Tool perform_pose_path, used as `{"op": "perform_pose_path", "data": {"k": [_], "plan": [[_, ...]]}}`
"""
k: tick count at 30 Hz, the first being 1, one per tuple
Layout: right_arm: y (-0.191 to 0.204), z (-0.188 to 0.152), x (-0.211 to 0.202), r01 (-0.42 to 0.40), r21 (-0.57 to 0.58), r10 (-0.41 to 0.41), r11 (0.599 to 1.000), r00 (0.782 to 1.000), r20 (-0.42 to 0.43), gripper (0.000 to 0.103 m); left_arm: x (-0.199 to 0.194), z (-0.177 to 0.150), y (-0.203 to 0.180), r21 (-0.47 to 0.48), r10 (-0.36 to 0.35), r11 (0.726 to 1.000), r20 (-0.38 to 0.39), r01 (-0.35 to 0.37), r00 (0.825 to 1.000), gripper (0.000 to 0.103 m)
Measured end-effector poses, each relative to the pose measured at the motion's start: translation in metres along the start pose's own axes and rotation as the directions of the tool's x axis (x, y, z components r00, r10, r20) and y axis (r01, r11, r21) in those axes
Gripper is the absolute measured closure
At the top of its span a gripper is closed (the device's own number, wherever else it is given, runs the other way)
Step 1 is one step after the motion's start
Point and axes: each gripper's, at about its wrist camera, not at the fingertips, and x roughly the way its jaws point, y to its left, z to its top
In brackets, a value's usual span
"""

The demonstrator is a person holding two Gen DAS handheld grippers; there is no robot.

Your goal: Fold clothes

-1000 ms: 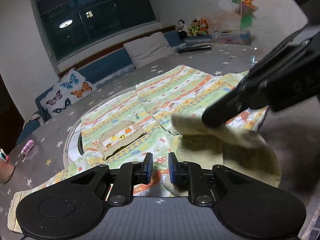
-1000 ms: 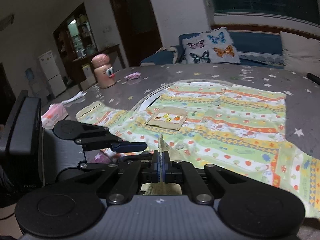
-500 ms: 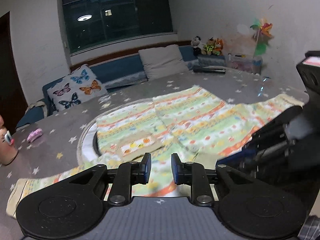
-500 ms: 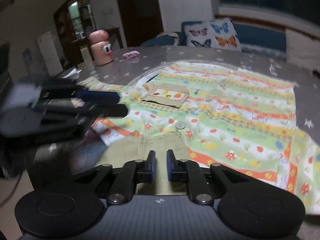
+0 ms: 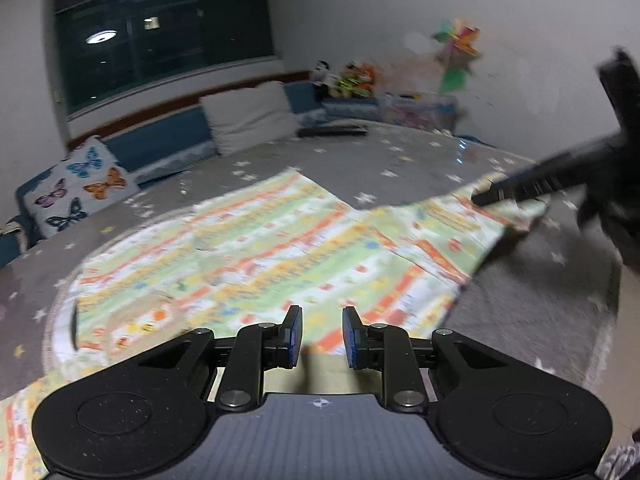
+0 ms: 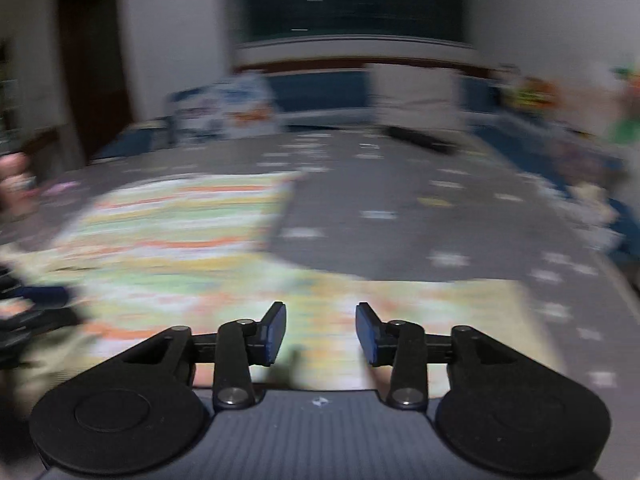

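Both grippers (image 5: pixel 321 338) (image 6: pixel 321 334) hover, jaws parted, over patterned garment (image 5: pixel 256 256).

A child's shirt (image 5: pixel 256 256) printed in green, yellow and orange bands lies spread flat across the frame's middle, one sleeve reaching toward the right edge.

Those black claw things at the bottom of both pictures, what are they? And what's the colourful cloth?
They are two grabbing tools, and a person holds one in each hand. Each carries a camera looking out along its fingers, so you get one picture per hand. The left claw is open and holds nothing. The right claw is opening, with nothing between its fingers either. The cloth is a child's patterned shirt, lying spread on a grey star-print table cover, waiting to be folded.
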Motion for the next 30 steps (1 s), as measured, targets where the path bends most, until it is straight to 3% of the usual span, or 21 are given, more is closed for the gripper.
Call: {"op": "perform_pose_path", "data": {"k": [3,6,13,15,17,21,26,30], "plan": [[-0.035,0.002,0.015,0.118,0.041,-0.117,0.992,0.993,-0.033,0.063,0.004,-0.004,-0.006,0.018,-0.011,1.0,-0.022,0.011,1.0,0.079],[-0.055,0.001,0.03,0.151,0.051,-0.147,0.987,0.986,-0.078,0.063,0.008,-0.006,-0.009,0.026,-0.013,1.0,-0.037,0.013,0.999,0.079],[-0.061,0.019,0.064,0.162,-0.016,-0.162,0.987,0.986,-0.043,0.062,0.008,-0.009,-0.01,0.055,-0.013,0.998,-0.043,0.015,0.999,0.079],[-0.062,0.025,0.073,0.163,-0.03,-0.164,0.986,0.986,-0.028,0.052,0.008,-0.009,-0.011,0.061,-0.012,0.998,-0.043,0.014,0.999,0.079],[-0.063,0.028,0.079,0.166,-0.033,-0.167,0.986,0.986,-0.019,0.05,0.008,-0.009,-0.012,0.066,-0.011,0.998,-0.043,0.014,0.999,0.079],[-0.064,0.027,0.071,0.186,-0.021,-0.186,0.982,0.982,-0.015,0.05,0.009,-0.009,-0.012,0.069,-0.012,0.998,-0.043,0.015,0.999,0.077],[-0.05,0.013,0.046,0.122,-0.051,-0.122,0.991,0.992,0.003,0.049,0.01,-0.008,-0.012,0.075,-0.01,0.997,-0.044,0.013,0.999,0.077],[-0.055,0.006,0.046,0.133,-0.024,-0.133,0.991,0.991,-0.008,0.044,0.009,-0.008,-0.012,0.071,-0.001,0.997,-0.045,0.004,0.999,0.073]]}}
